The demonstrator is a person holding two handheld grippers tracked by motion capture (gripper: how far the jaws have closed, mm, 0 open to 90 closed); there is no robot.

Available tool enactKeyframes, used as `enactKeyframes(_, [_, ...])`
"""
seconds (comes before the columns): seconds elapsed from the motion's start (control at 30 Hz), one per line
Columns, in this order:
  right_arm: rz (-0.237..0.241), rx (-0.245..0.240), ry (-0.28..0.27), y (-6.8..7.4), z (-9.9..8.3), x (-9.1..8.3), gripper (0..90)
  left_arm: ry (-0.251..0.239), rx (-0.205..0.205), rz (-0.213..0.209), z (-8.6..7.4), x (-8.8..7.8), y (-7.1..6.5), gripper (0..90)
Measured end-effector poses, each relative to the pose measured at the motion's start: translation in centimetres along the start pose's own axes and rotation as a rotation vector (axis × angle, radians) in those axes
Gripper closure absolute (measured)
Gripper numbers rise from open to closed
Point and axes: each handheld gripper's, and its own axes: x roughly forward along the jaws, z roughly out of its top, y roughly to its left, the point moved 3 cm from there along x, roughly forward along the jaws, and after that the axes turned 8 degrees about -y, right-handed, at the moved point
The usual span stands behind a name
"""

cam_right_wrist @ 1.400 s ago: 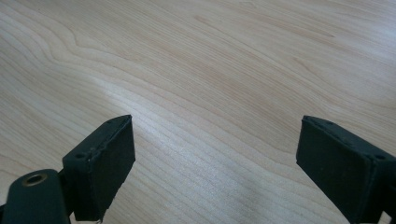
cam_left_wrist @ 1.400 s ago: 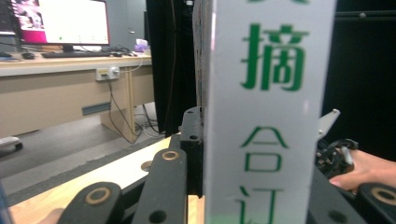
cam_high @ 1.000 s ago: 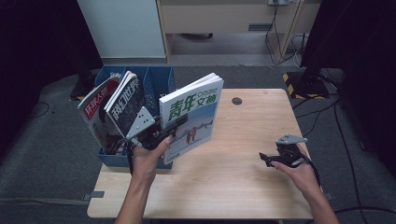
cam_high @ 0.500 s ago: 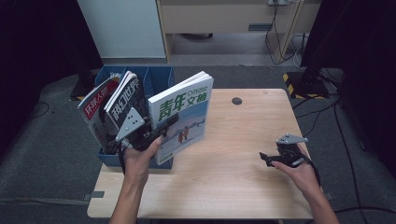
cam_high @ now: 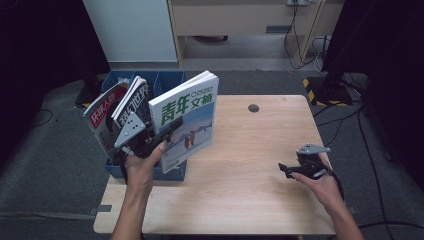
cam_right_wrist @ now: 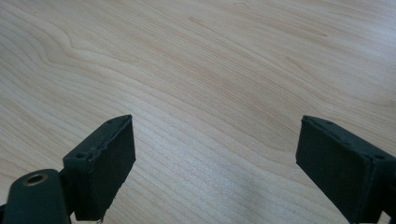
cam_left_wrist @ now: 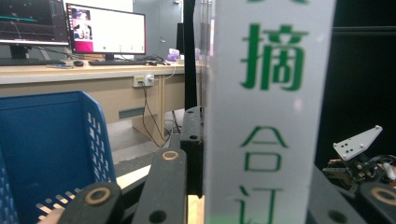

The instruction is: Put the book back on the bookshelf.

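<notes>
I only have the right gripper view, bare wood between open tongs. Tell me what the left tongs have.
Observer: The left tongs are shut on a white magazine with green lettering, held upright.
Operator: Say where it stands.
Observer: At the right end of the blue basket on the table, left side.
Operator: Report what the basket holds.
Observer: Two magazines lean in it, a red-titled magazine and a dark-titled magazine.
</notes>
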Motion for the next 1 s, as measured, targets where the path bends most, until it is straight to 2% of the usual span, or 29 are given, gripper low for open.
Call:
enactKeyframes(0.57, [-0.005, 0.003, 0.0, -0.3, -0.1, -0.2, 12.2, -0.016, 0.001, 0.056, 0.9, -1.5, 2.0, 73.8])
enactKeyframes(1.0, [-0.014, 0.013, 0.002, -0.6, -0.3, -0.3, 12.2, -0.023, -0.003, 0.07, 0.9, -2.1, 2.5, 73.8])
